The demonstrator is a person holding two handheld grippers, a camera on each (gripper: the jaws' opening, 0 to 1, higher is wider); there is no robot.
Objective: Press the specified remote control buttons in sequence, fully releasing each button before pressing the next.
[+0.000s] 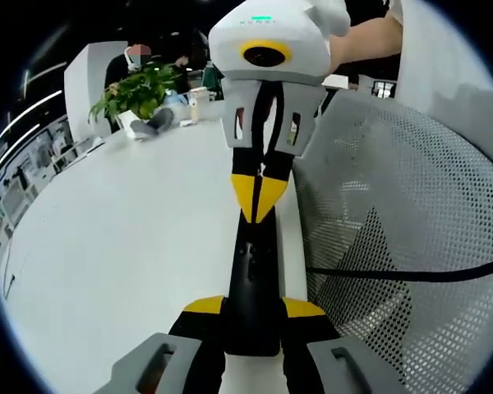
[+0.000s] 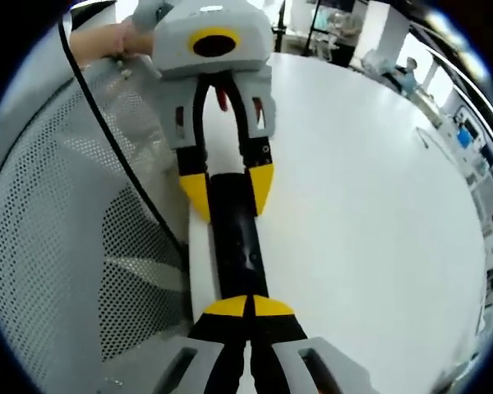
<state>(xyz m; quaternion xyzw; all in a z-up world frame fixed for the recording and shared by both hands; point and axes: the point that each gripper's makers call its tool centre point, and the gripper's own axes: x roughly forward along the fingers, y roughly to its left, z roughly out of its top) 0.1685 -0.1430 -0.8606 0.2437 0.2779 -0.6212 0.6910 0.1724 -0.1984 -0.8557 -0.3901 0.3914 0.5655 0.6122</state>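
The long, slim black remote control (image 1: 251, 287) lies along the edge of the white table (image 1: 123, 246), and the left gripper (image 1: 253, 310) is clamped on its near end at the bottom centre of the left gripper view, probably to steady it for pressing. The right gripper (image 1: 260, 195), entering from the upper centre of that view, has its yellow tips pinched together and pointed down at the remote's far end, apparently touching it. In the right gripper view its closed tips (image 2: 246, 306) sit at bottom centre over the remote, which runs up toward the left gripper.
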